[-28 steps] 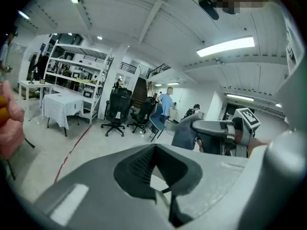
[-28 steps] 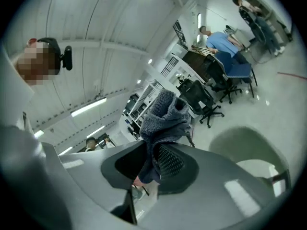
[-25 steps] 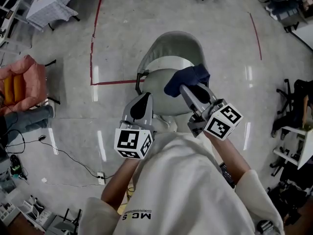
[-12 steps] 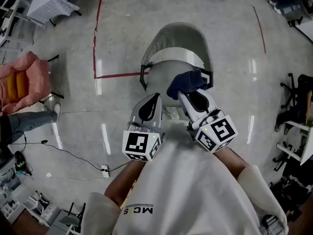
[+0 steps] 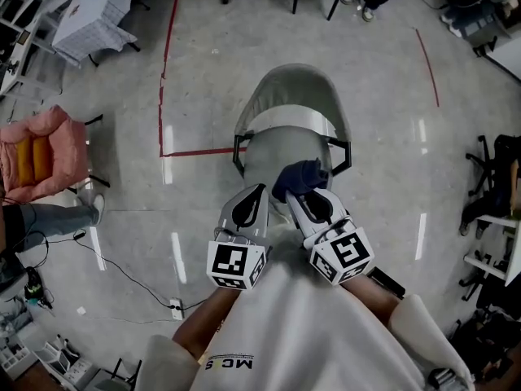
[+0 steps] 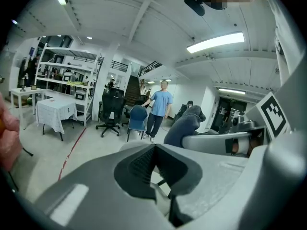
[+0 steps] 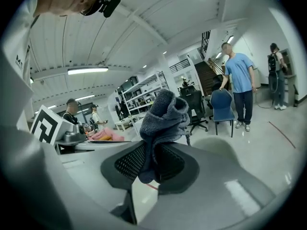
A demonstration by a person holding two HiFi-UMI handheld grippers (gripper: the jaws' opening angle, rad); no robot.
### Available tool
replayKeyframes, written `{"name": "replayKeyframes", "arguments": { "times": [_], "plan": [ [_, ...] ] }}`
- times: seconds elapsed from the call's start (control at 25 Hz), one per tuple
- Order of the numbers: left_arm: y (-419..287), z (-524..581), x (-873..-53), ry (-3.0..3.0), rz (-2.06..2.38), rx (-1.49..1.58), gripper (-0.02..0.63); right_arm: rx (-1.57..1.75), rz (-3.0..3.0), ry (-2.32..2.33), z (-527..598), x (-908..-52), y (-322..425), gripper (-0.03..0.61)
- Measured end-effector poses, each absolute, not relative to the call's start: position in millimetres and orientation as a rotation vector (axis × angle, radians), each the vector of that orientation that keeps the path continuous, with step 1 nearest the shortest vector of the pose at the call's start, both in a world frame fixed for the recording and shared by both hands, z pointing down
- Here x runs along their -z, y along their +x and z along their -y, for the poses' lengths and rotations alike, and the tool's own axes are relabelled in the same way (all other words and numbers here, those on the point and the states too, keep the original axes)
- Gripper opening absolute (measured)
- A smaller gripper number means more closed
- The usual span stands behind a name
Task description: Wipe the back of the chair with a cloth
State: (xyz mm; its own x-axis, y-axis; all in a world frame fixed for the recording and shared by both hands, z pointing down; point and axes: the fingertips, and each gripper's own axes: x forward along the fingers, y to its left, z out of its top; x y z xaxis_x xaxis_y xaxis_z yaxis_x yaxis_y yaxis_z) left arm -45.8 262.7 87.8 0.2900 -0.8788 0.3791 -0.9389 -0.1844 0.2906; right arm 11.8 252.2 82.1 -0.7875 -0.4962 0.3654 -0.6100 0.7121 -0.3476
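Cloth [image 7: 163,114]: I judge it soft, light, limp | right gripper [image 7: 152,152] clamps its bunched fold | left gripper [image 6: 154,148] closed, empty | chair [image 5: 297,88] just beyond.

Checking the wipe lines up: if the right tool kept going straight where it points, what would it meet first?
Likely the chair backrest, touched by the cloth clamped in the right tool; depth from above is unclear.

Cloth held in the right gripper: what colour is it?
The cloth is plain dark blue with no pattern. It shows best in the right gripper view.
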Motion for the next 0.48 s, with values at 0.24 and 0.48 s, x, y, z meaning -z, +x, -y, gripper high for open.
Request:
{"name": "replayKeyframes", "arguments": {
  "times": [0.24, 0.48],
  "plan": [
    [-43, -256, -85, 2.114, 1.633, -0.163, 0.000, -0.666, 2.674, 0.869, -250, -82, 14, 0.091],
    [-29, -255, -85, 2.127, 1.614, -0.174, 0.000, -0.699, 2.656, 0.793, -256, -88, 15, 0.092]
  ]
}}
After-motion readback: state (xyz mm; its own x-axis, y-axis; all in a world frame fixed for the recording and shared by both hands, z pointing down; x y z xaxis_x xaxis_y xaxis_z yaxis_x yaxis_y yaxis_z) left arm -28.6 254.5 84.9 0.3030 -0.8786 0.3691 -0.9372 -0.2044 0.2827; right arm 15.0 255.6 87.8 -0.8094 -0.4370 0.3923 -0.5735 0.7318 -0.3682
